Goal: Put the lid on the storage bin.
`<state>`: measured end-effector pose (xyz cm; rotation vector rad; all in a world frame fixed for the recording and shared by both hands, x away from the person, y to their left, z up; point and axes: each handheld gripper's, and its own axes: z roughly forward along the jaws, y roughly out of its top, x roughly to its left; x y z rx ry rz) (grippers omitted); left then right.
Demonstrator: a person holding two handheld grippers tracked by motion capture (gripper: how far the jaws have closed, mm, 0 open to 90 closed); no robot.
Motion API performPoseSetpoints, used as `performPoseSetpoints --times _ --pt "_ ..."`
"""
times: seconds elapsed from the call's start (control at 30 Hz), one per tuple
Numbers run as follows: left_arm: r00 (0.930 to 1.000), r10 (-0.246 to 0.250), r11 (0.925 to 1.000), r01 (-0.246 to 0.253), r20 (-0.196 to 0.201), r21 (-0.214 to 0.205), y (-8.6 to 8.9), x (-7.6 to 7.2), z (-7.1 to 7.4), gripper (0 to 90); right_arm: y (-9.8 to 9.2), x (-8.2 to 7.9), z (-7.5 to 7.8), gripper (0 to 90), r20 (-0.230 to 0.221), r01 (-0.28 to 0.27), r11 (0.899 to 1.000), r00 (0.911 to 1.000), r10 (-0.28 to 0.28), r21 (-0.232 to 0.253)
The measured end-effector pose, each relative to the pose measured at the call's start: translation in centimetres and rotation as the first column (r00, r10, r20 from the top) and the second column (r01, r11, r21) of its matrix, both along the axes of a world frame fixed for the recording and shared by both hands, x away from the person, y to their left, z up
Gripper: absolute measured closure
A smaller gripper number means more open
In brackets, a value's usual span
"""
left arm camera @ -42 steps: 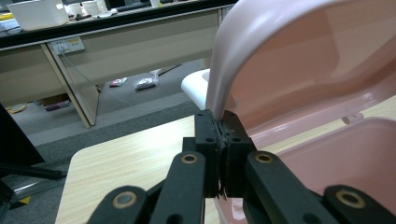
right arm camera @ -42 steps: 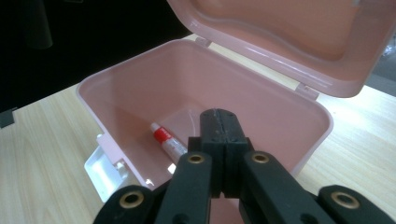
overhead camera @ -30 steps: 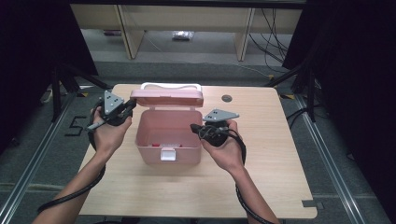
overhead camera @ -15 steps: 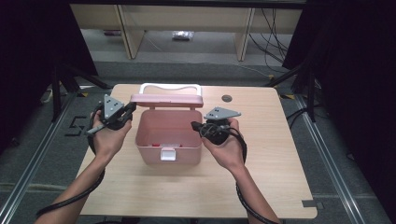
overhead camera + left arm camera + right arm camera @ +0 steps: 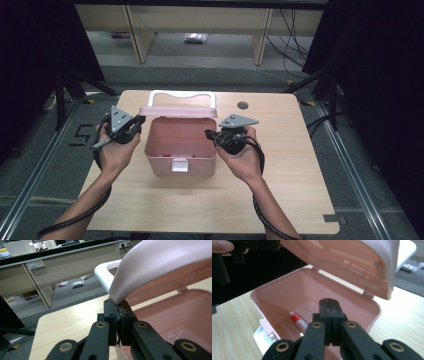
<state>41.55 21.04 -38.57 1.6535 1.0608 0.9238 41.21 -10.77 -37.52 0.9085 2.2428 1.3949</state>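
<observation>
A pink plastic box (image 5: 181, 147) stands open in the middle of the table, its lid (image 5: 179, 111) raised behind it with a white handle (image 5: 182, 94) on top. My left gripper (image 5: 137, 121) is shut on the lid's left edge (image 5: 160, 262) and holds it up. At the box's right rim, my right gripper (image 5: 210, 135) is shut with nothing in it. In the right gripper view its jaws (image 5: 329, 305) meet above the box's inside, where a red and white tube (image 5: 298, 321) lies on the bottom.
A white latch (image 5: 179, 165) hangs on the box's front wall. A dark round hole (image 5: 243, 105) sits in the wooden table (image 5: 300, 170) behind the right hand. Desks and cables stand on the floor beyond the far edge.
The lid has tipped a little further back with the left gripper on its edge, and more of the white handle shows. The right hand has stayed put.
</observation>
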Motion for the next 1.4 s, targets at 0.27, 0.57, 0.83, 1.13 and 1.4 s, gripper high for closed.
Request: performPoseSetpoints --times 0.27,0.57,0.83,1.13,1.4 --pt "1.0000 -0.003 1.0000 0.003 0.000 0.008 0.0 -0.4 -0.4 86.7 0.1 0.0 0.0 90.0 -0.006 -0.010 1.000 0.9999 0.010 0.009" --pt "1.0000 -0.004 0.9999 0.004 -0.008 0.011 0.1 -0.9 -1.0 86.6 -0.2 -0.1 0.0 90.0 0.015 0.009 1.000 0.9998 -0.009 0.004" --pt "0.9997 -0.007 0.9999 0.007 -0.025 0.009 0.3 -1.2 -1.8 86.5 0.0 -0.3 -0.1 90.0 -0.019 0.002 1.000 0.9998 -0.002 0.017" --pt "0.9982 -0.042 0.9989 0.043 -0.043 0.017 0.8 -1.7 -2.2 81.6 0.0 -0.5 -0.5 90.0 -0.018 -0.010 1.000 0.9998 0.010 0.022" --pt "0.9986 -0.043 0.9989 0.043 -0.030 -0.019 2.9 -4.2 -1.6 82.4 -0.1 -0.9 -0.7 90.0 -0.023 -0.011 1.000 0.9997 0.011 0.010"
